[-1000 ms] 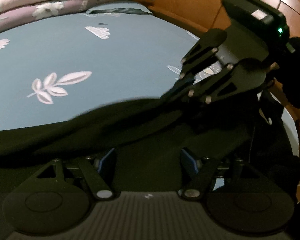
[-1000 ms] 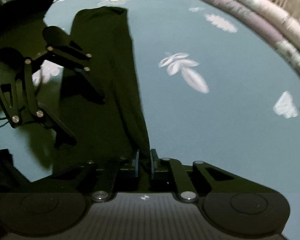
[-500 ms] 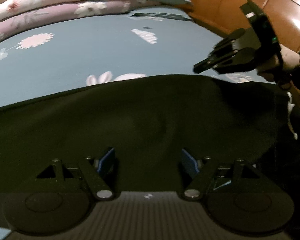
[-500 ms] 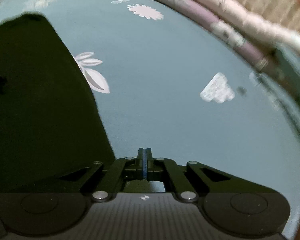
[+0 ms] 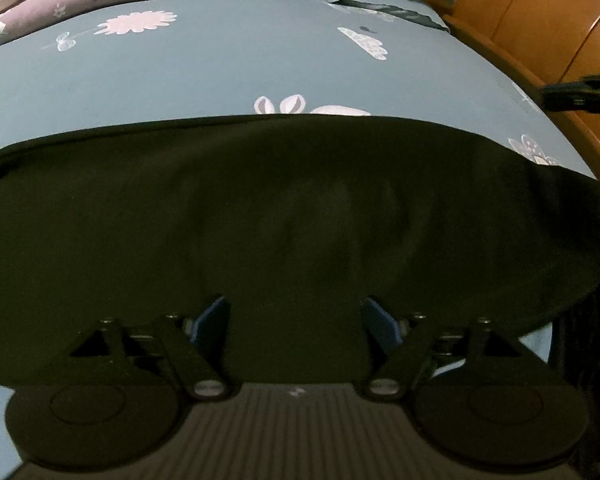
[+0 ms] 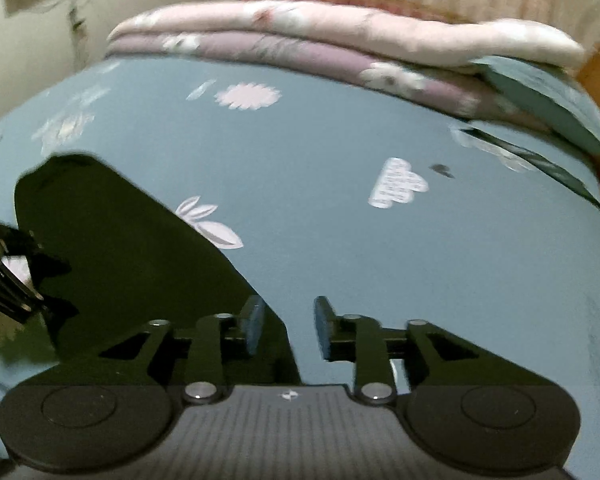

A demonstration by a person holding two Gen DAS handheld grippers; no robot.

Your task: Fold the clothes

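left wrist view: one black garment (image 5: 300, 208) on one blue sheet (image 5: 220, 68), two grippers, left gripper (image 5: 294, 320) and right gripper (image 6: 286, 326), both agape, empty

Surface: a bed (image 5: 204, 68) is seen, covered by a blue-grey sheet printed with pale flowers, leaves and a small cloud shape.
Garment: a black garment (image 5: 300, 216) is laid flat directly on the sheet, spread wide across the near part; one printed leaf motif is partly covered by its far edge.
Bedding: folded quilts (image 6: 340, 40), one pink over one mauve, are stacked along the far edge of the bed.
Pillows: blue-grey pillows (image 6: 548, 96) are placed beside the quilts, at the far right corner.
Frame: a wooden bed frame (image 5: 540, 32) is seen along the right side.
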